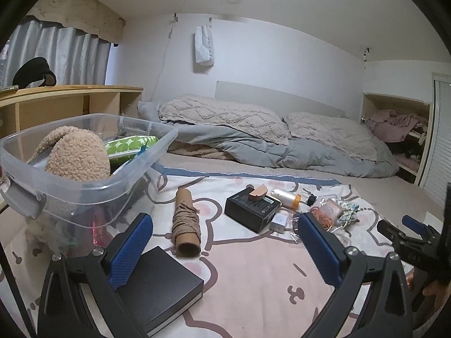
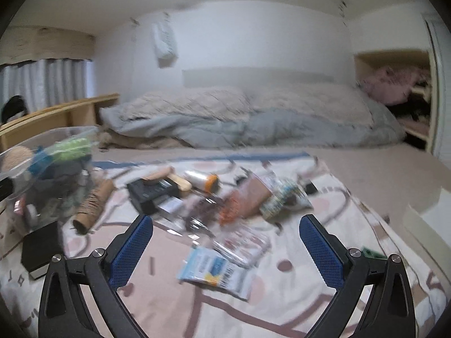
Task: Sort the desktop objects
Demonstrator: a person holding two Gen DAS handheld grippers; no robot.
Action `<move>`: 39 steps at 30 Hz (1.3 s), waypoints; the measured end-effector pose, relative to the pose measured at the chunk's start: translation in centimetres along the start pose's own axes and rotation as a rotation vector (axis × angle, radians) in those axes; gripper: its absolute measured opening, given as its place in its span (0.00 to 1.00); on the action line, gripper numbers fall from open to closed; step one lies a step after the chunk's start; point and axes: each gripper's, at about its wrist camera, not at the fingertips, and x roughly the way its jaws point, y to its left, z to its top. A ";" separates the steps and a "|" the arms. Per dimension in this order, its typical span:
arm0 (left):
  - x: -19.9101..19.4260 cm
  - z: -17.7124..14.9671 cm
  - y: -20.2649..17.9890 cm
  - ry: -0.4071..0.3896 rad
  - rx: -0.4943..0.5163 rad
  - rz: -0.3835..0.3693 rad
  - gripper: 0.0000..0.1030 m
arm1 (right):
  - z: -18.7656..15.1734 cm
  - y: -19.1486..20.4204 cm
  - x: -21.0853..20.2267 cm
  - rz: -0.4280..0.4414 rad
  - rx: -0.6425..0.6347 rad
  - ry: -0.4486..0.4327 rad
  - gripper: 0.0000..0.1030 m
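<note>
- Hovering with fingers spread and empty, the left gripper point(image 1: 225, 249) faces the cardboard tube point(image 1: 186, 222).
- The tube lies just right of the clear bin point(image 1: 84, 181), long axis pointing away.
- The right gripper point(image 2: 225, 249), also spread, sits farther from the bin.

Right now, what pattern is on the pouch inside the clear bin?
Green with white dots, clearest in the left wrist view.

White-walled bedroom point(image 1: 282, 56): rumpled grey bedding point(image 1: 253, 140), curtained window point(image 1: 56, 53), wooden shelf point(image 1: 70, 95).
</note>
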 end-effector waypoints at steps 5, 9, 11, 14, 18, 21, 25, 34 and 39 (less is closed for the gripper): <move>0.2 -0.4 -0.6 0.023 0.015 -0.016 1.00 | -0.5 -2.0 2.4 0.019 0.089 0.125 1.00; 0.2 -0.7 -1.3 0.029 0.031 -0.034 1.00 | -1.1 -3.4 4.1 0.018 0.172 0.220 0.74; 0.1 -0.7 -1.5 0.027 0.038 -0.038 1.00 | -1.6 -3.9 5.2 0.004 0.215 0.271 0.54; 0.1 -0.9 -1.8 0.030 0.048 -0.045 1.00 | -2.5 -4.7 7.2 0.053 0.286 0.342 0.41; 0.3 -1.1 -2.1 0.046 0.053 -0.062 1.00 | -3.4 -4.9 9.6 0.081 0.316 0.406 0.27; 0.7 -1.4 -2.5 0.063 0.056 -0.078 1.00 | -4.3 -5.0 11.3 0.082 0.333 0.460 0.24; 1.2 -1.9 -3.0 0.094 0.057 -0.100 1.00 | -5.0 -4.9 12.4 0.100 0.335 0.486 0.24; 3.1 -3.4 -4.3 0.165 0.095 -0.094 1.00 | -5.9 -1.6 12.0 0.170 0.247 0.526 0.25; 3.8 -4.6 -5.3 0.225 0.133 -0.133 1.00 | -6.6 0.9 9.7 0.251 0.203 0.569 0.25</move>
